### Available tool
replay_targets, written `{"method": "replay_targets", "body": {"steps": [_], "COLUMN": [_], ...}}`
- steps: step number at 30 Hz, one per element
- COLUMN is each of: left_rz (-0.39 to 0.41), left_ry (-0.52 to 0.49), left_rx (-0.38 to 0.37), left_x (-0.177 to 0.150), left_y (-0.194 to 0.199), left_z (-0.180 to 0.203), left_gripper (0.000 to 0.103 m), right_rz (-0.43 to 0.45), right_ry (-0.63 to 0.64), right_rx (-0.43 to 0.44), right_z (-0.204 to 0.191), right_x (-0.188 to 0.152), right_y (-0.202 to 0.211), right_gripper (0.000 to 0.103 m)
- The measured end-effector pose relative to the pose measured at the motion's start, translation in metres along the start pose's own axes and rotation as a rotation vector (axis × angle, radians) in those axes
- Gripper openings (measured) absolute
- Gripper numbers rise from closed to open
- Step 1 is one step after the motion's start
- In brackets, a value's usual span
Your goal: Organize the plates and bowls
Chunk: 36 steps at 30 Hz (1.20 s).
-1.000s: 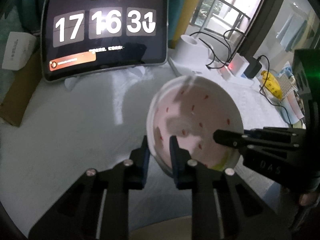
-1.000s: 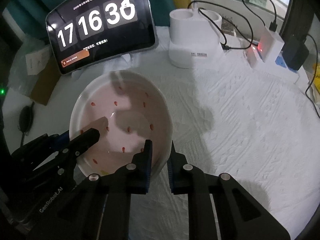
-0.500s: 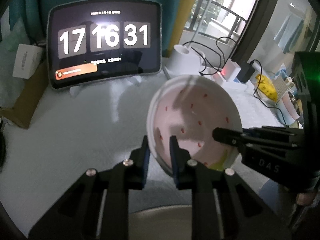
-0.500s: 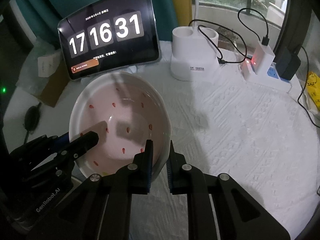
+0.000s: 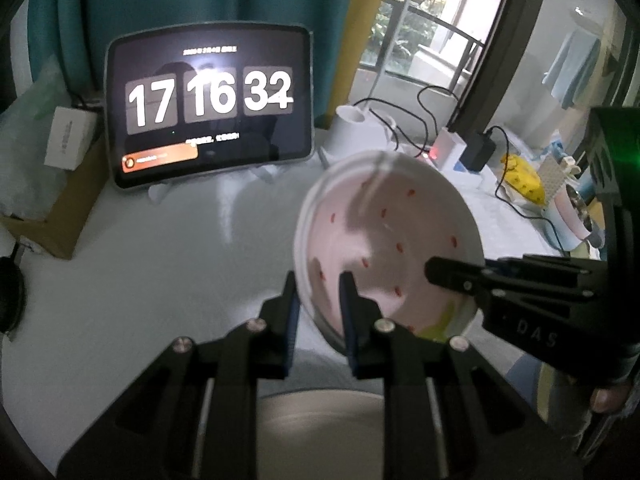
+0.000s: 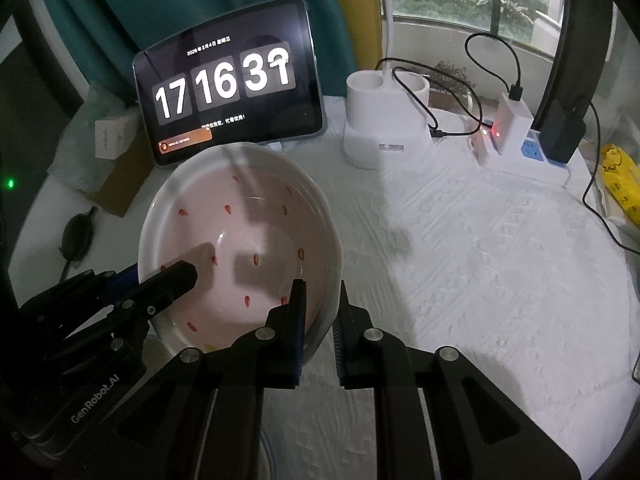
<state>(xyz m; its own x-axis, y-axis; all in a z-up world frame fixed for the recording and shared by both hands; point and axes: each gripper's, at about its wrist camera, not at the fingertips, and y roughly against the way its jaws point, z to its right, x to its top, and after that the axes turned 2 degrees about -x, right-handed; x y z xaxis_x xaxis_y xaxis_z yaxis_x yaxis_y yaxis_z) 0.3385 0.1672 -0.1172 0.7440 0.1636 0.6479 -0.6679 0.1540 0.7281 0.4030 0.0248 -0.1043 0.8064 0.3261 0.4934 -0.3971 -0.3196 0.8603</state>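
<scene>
Left tool (image 5: 318, 280) and right tool (image 6: 320, 288) both clamp opposite rims of the pink red-speckled ceramic bowl (image 6: 240, 240), before the tablet clock (image 6: 228, 80).

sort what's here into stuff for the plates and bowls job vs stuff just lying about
Job: the pink bowl, left tongs and right tongs clamped on its rim.

Lying about: tablet clock, white holder, chargers, yellow packet, cardboard box.

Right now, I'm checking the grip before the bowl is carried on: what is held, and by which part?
The white bowl with red specks is held by its rim on opposite sides, by the left hand-held gripper and the right hand-held gripper.
</scene>
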Motion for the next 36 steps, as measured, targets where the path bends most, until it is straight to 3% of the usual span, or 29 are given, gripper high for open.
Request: {"method": "replay_targets", "body": {"steps": [18, 36], "left_rz": [0.058, 0.074], "left_ry": [-0.033, -0.085], "left_rx": [-0.016, -0.026], "left_x": [-0.016, -0.039], "left_y": [0.044, 0.069], "left_z": [0.033, 0.087], "left_gripper": [0.019, 0.019], "right_rz": [0.071, 0.126], "right_ry": [-0.015, -0.057], "right_rx": [0.001, 0.01], "right_z": [0.003, 0.036], "right_x": [-0.028, -0.07], "right_y": [0.049, 0.096], "right_gripper": [0.013, 0.013]}}
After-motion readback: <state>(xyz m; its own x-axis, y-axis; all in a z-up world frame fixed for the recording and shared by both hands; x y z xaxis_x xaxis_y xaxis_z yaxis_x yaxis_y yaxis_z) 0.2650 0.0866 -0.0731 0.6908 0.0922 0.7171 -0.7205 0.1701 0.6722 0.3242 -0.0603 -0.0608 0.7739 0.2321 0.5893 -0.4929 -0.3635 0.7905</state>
